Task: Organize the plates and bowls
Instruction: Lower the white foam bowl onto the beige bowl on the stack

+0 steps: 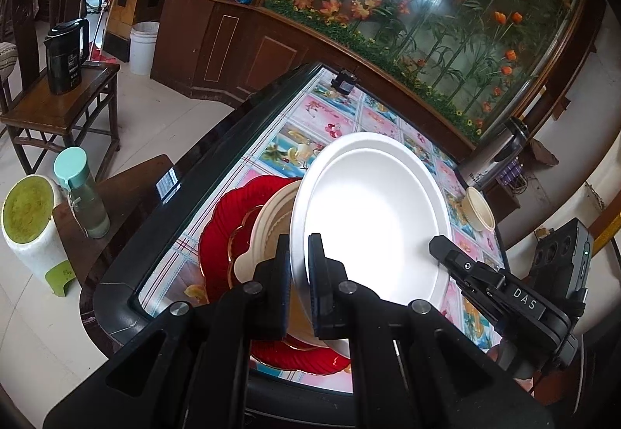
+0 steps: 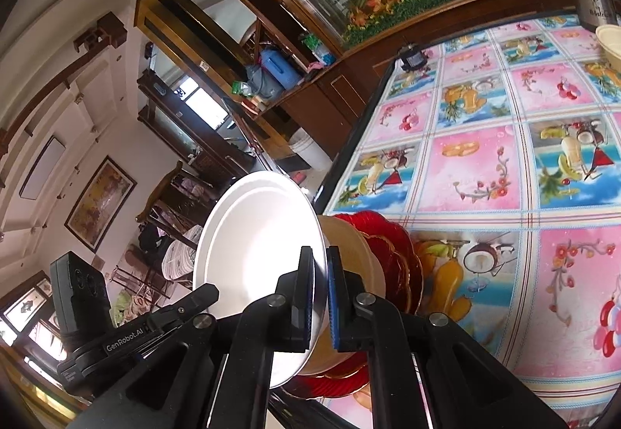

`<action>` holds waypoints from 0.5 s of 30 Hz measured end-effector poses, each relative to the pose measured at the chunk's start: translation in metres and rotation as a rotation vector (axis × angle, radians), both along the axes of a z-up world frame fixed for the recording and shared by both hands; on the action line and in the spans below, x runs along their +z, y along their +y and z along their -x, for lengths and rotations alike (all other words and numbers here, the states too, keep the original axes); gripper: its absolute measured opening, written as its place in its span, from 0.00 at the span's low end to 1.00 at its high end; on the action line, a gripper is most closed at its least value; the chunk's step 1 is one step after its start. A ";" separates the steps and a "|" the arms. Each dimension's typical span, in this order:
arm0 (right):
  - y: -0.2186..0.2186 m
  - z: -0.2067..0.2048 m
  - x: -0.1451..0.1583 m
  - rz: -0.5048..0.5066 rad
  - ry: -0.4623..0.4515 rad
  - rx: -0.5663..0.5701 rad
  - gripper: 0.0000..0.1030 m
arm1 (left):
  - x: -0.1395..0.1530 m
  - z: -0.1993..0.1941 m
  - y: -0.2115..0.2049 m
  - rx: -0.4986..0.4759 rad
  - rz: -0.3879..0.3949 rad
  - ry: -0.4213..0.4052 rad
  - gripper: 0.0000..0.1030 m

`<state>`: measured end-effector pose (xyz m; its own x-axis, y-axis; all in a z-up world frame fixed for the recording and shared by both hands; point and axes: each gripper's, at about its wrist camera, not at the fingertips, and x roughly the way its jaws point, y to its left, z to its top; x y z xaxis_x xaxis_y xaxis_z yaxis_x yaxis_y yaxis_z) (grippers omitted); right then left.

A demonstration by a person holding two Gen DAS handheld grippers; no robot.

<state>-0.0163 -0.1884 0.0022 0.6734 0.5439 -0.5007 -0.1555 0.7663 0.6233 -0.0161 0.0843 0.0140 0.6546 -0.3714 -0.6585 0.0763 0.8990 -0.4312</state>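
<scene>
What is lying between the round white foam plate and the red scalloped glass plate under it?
A beige bowl sits between white plate and red plate, visible in both wrist views.

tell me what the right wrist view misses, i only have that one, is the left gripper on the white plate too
Observer: Yes. In the left wrist view the left gripper is shut on the near rim of the white plate.
Operator: whats under the plate on that side
Observer: A beige bowl sits on the red plate, left of the white plate there.
Operator: anything else off to the left of the table
Observer: A low wooden stand beside the table holds a bottle with a mint-green cap.
</scene>
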 end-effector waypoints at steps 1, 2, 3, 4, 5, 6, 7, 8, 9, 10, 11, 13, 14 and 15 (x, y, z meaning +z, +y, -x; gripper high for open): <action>0.000 -0.001 -0.002 -0.002 0.006 0.000 0.06 | -0.001 -0.001 0.000 0.000 -0.004 0.003 0.06; 0.000 -0.003 -0.005 -0.003 0.014 -0.001 0.06 | -0.003 -0.001 -0.001 0.000 -0.011 0.007 0.06; 0.000 -0.005 -0.008 -0.004 0.020 -0.002 0.06 | -0.004 -0.002 -0.001 0.001 -0.015 0.008 0.06; 0.000 -0.006 -0.010 -0.005 0.026 -0.001 0.06 | -0.005 -0.003 -0.002 0.003 -0.020 0.010 0.06; 0.000 -0.007 -0.012 -0.005 0.031 -0.002 0.06 | -0.006 -0.004 -0.001 0.005 -0.024 0.010 0.06; 0.001 -0.009 -0.014 -0.005 0.037 -0.002 0.06 | -0.006 -0.004 -0.002 0.008 -0.032 0.009 0.06; 0.001 -0.009 -0.016 -0.006 0.041 -0.002 0.06 | -0.007 -0.005 -0.003 0.012 -0.044 0.010 0.06; 0.002 -0.011 -0.018 -0.006 0.047 -0.001 0.06 | -0.009 -0.006 -0.002 0.014 -0.049 0.011 0.06; 0.003 -0.012 -0.019 -0.005 0.051 0.000 0.06 | -0.009 -0.007 -0.001 0.016 -0.051 0.012 0.06; 0.003 -0.013 -0.021 -0.003 0.054 -0.001 0.06 | -0.010 -0.007 -0.001 0.018 -0.054 0.012 0.06; 0.004 -0.014 -0.022 -0.002 0.059 -0.001 0.06 | -0.011 -0.008 -0.002 0.020 -0.059 0.012 0.06; 0.005 -0.015 -0.025 -0.001 0.065 -0.002 0.06 | -0.013 -0.010 -0.002 0.020 -0.062 0.017 0.06; 0.006 -0.016 -0.026 0.000 0.068 -0.003 0.06 | -0.014 -0.011 -0.002 0.020 -0.065 0.020 0.06; 0.006 -0.017 -0.028 0.001 0.071 -0.005 0.06 | -0.015 -0.012 -0.002 0.021 -0.066 0.022 0.06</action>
